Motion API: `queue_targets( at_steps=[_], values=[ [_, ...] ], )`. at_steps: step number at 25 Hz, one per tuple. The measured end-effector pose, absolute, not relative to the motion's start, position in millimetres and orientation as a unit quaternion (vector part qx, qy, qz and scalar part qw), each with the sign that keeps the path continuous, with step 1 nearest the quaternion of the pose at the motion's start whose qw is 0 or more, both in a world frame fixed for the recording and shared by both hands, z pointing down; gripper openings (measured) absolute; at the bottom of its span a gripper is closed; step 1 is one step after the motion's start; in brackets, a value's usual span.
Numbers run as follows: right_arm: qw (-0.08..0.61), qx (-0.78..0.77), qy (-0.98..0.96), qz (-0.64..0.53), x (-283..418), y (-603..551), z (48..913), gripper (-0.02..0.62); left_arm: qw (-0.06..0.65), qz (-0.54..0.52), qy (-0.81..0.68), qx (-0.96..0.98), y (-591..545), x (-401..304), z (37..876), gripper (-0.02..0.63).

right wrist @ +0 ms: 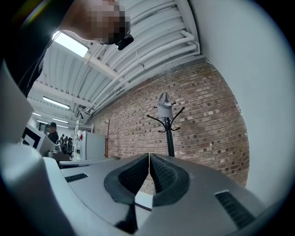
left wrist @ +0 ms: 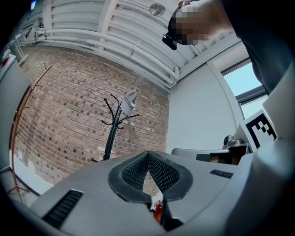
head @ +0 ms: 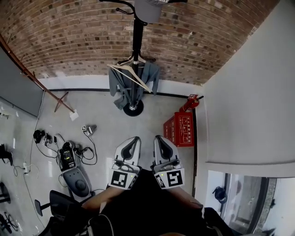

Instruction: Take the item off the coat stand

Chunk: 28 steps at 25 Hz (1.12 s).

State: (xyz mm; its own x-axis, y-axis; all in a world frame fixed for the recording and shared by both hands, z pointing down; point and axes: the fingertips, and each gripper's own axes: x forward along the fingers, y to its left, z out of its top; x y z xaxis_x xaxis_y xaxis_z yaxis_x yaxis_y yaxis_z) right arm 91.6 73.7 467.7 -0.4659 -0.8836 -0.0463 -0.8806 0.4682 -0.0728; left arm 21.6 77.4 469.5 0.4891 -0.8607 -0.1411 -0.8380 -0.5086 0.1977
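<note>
A black coat stand [head: 137,44] rises against the brick wall ahead. A grey cap [head: 147,10] hangs on its top hooks, seen also as the cap [left wrist: 129,101] and the cap [right wrist: 164,106] in the two gripper views. Lower on the stand hang a wooden hanger [head: 130,74] and a grey-blue garment [head: 120,85]. My left gripper [head: 132,143] and right gripper [head: 160,142] are held side by side close to my body, well short of the stand. Both are shut with nothing between the jaws; the left gripper [left wrist: 147,156] and right gripper [right wrist: 149,157] show the tips meeting.
A red fire extinguisher [head: 191,103] and red crate [head: 180,129] stand by the white wall at right. Cables and black devices [head: 68,156] litter the floor at left. A slanted wooden pole [head: 34,76] leans at the far left.
</note>
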Motion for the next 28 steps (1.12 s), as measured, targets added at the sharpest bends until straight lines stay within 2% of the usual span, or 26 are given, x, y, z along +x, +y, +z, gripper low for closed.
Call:
queue_targets(
  at_steps=[10, 19, 28],
  values=[
    [0.025, -0.498, 0.866, -0.018, 56.1, -5.9, 463.6, 0.018, 0.039, -0.135, -0.508, 0.850, 2.4, -17.9, 455.6, 0.015],
    [0.019, -0.515, 0.857, -0.025, 45.4, -71.5, 457.2, 0.018, 0.066, -0.102, -0.497, 0.859, -55.9, -32.8, 465.4, 0.015],
    [0.021, -0.521, 0.853, -0.018, 23.0, -120.0, 451.3, 0.018, 0.061, -0.090, -0.483, 0.869, -100.9, -52.0, 467.0, 0.015]
  ],
)
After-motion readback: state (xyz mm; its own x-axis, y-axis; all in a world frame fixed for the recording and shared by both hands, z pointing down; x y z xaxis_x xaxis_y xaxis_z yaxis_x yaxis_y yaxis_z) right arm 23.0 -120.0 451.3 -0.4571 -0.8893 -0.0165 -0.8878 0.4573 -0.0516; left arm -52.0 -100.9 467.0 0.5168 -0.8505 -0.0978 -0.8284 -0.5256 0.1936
